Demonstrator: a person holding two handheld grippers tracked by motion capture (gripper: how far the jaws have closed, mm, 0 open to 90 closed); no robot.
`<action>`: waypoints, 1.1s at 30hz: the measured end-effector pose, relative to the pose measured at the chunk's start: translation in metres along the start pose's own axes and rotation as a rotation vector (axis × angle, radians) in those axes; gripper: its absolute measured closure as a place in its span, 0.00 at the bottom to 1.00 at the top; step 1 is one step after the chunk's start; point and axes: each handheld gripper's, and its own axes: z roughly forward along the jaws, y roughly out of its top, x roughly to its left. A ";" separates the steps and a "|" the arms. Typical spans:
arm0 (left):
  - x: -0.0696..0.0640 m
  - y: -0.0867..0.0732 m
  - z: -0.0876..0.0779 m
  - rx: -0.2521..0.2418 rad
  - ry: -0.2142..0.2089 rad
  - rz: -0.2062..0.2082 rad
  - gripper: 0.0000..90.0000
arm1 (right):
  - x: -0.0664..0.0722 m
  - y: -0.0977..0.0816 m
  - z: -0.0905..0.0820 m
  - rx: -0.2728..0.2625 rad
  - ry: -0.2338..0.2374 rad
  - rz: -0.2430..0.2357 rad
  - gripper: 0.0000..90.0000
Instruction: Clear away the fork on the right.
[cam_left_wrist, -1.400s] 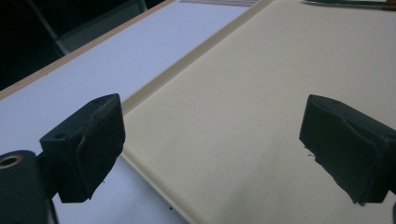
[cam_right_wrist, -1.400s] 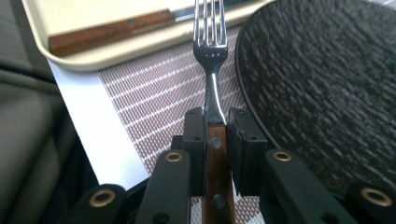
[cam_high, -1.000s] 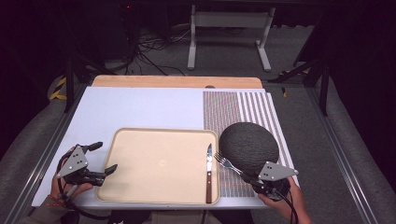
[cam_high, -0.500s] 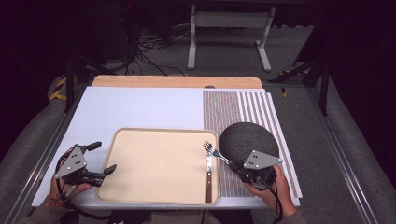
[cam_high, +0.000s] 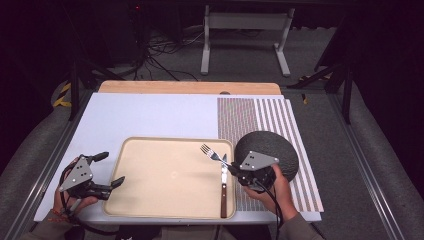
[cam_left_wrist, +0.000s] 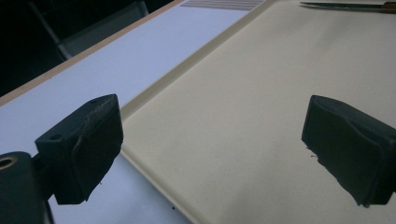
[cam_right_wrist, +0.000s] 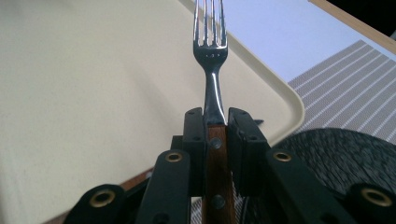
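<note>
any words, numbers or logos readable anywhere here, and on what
None can be read.
A tiny stamped mark sits on the fork just below its prongs, too small and blurred to make out.
The tray, knife, striped mat and round dark mat show no writing.

1. Tray (cam_high: 170, 180): plain cream/beige.
2. Fork (cam_right_wrist: 211, 51): shiny silver head, brown wood handle w/ metal rivets; over tray's right edge.
3. Knife (cam_high: 223, 187): silver blade, brown handle; on tray's right side.
4. Round mat (cam_high: 272, 150): dark grey weave; right of tray.
5. Placemat (cam_high: 260, 117): thin white/brown stripes; beyond tray's right corner.
6. Board (cam_high: 150, 115): pale blue-white; under tray.
7. Grippers: black.
</note>
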 end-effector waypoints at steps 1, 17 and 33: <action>0.000 0.000 0.000 0.001 0.000 0.001 0.07 | 0.001 0.003 0.003 -0.002 0.002 0.001 0.87; 0.000 0.000 0.000 -0.002 -0.006 -0.002 0.07 | 0.026 0.032 0.040 0.020 0.053 -0.003 0.87; 0.000 -0.001 -0.001 -0.001 -0.006 0.003 0.07 | 0.058 0.042 0.074 0.078 0.107 0.020 0.87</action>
